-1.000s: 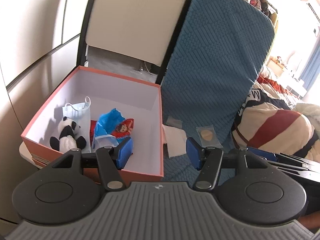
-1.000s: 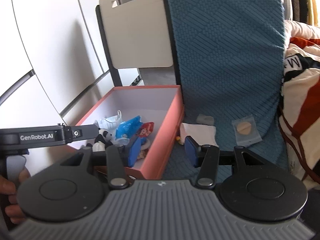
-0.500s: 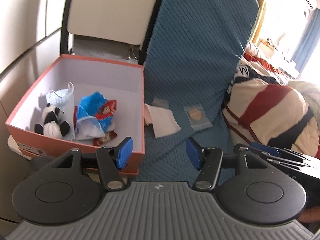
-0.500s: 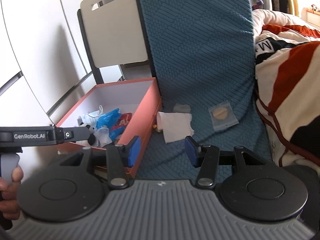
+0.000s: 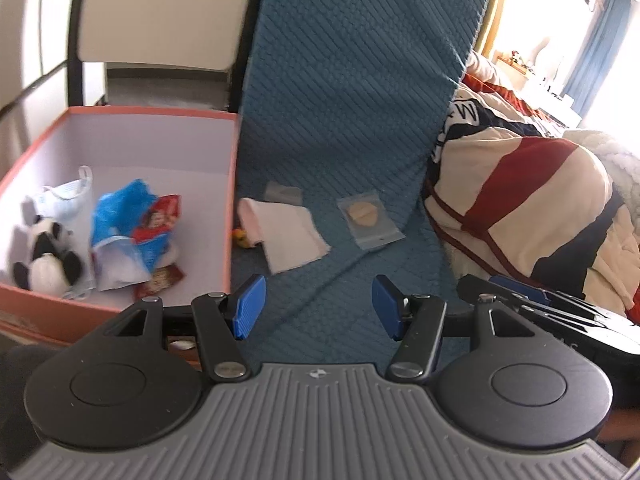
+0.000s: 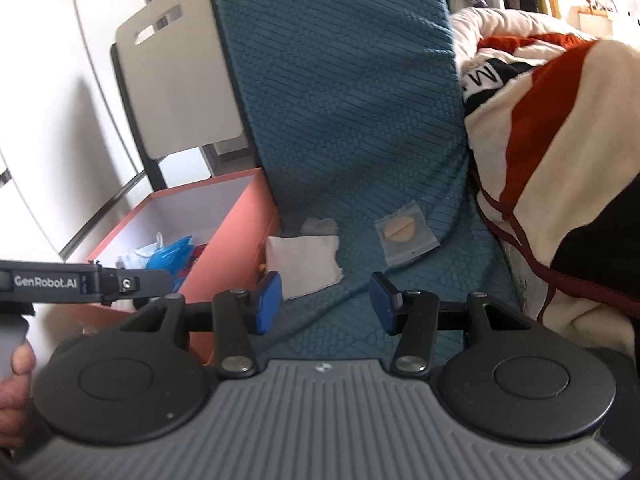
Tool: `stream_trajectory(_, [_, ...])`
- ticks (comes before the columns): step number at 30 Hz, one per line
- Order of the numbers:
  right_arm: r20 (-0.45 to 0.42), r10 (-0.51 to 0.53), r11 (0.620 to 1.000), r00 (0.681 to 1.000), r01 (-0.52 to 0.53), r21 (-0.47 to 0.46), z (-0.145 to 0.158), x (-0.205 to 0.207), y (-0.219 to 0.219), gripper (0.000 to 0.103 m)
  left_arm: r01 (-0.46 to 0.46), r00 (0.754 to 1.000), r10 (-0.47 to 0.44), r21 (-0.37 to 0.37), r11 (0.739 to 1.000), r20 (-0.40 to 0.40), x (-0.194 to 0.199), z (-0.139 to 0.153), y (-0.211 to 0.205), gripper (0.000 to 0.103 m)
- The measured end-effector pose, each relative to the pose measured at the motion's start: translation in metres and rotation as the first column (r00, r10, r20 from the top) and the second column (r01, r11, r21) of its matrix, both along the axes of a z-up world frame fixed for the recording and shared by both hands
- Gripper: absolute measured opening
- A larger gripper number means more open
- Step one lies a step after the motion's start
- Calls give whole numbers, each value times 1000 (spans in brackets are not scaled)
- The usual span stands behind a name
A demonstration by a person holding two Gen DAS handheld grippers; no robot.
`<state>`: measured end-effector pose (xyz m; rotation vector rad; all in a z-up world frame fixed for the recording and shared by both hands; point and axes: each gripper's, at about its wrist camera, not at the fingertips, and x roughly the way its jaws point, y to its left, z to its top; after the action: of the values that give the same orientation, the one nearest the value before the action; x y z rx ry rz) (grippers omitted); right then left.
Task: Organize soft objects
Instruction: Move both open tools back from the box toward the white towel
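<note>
An orange box [image 5: 230,184] [image 6: 236,236] with a white inside stands at the left. It holds a panda plush [image 5: 44,260], a face mask [image 5: 64,200], a blue wrapper [image 5: 120,208] and a red packet [image 5: 158,216]. On the blue quilted cover [image 5: 352,120] lie a folded white cloth [image 5: 288,232] [image 6: 304,264], a clear bag with a tan pad [image 5: 368,216] [image 6: 404,232] and a small clear packet [image 5: 284,192]. My left gripper [image 5: 318,306] is open, empty, near the box's right corner. My right gripper [image 6: 324,302] is open, empty, short of the white cloth.
A striped red, cream and black blanket [image 5: 540,200] [image 6: 560,140] is bunched at the right. A chair back [image 5: 168,12] [image 6: 180,80] stands behind the box, beside white cabinet doors. A small yellow thing [image 5: 241,236] lies by the box wall. A hand [image 6: 16,396] holds the left gripper's handle.
Both grippers have moved right and down, away from the box and toward the cloth and bags on the blue cover. Their jaws stay equally wide, with nothing picked up.
</note>
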<state>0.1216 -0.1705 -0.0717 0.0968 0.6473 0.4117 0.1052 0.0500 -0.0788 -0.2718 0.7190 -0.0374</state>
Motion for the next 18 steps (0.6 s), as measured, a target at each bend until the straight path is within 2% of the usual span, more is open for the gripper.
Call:
stream_trajectory(6, [-33,-46,999,998,47,4,-17,28,-16,54,40,999,-40,7,999,17,26,-15,-22,65])
stream_trajectory(13, [-52,7,998,999,-3,67,-23,64,-12,53,51,998,-51,16,999,19,51,-37,-32,65])
stream_trajectory(16, [-81,33,996,996,-25,91,-29,81,-11,54,3,999,-6,65,998,49,58,-44,-34,63])
stream_trajectory(18, [-87,45,996,995,-37,85,-33,92,-9,54,-35,997,31,53,998,66,67,-49,-32,62])
